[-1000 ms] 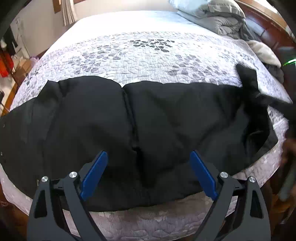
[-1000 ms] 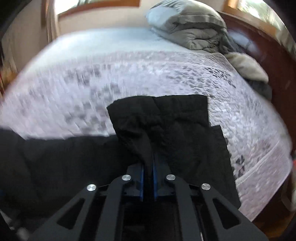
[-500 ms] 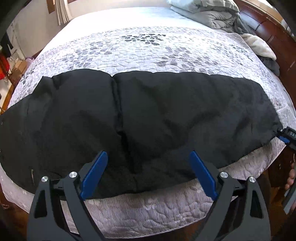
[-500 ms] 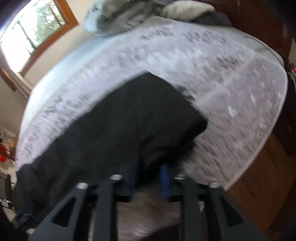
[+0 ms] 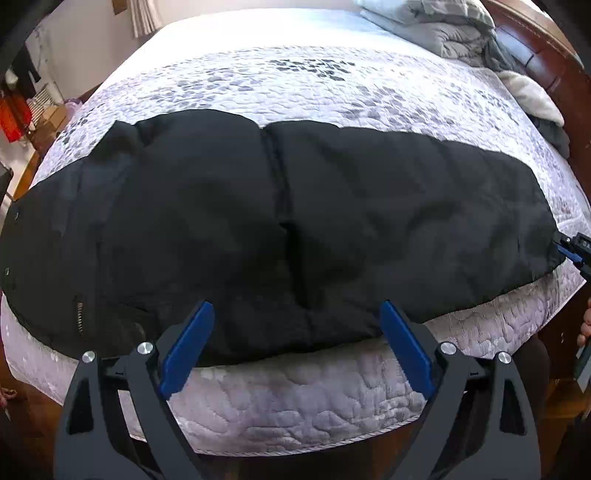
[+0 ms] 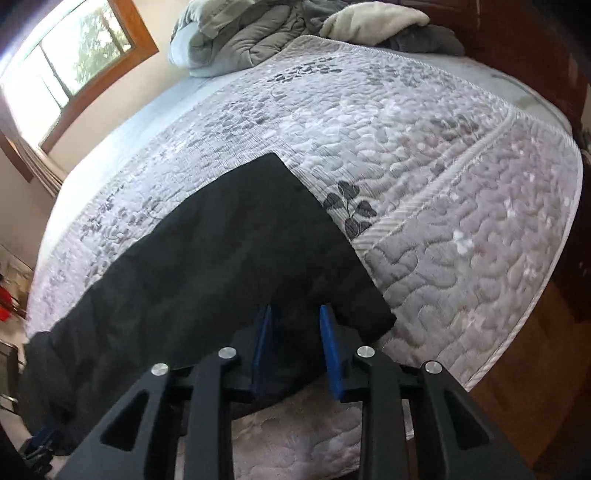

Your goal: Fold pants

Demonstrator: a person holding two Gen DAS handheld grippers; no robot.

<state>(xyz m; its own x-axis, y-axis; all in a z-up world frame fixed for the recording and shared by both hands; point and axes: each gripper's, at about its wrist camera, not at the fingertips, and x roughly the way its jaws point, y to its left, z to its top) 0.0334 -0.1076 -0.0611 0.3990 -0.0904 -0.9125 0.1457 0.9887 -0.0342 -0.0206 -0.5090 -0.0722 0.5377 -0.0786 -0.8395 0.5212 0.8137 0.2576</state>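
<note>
Black pants point(image 5: 280, 229) lie spread flat across a bed point(image 5: 295, 406) covered with a grey floral quilt point(image 6: 424, 155); rumpled grey bedding point(image 6: 251, 33) is heaped at its far end.

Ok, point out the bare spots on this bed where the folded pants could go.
Free: the wide stretch of quilt between the pants and the far edge of the bed, and the quilt corner beyond the pant hems. Crowded: the rumpled grey bedding and cream blanket piled by the headboard.
</note>
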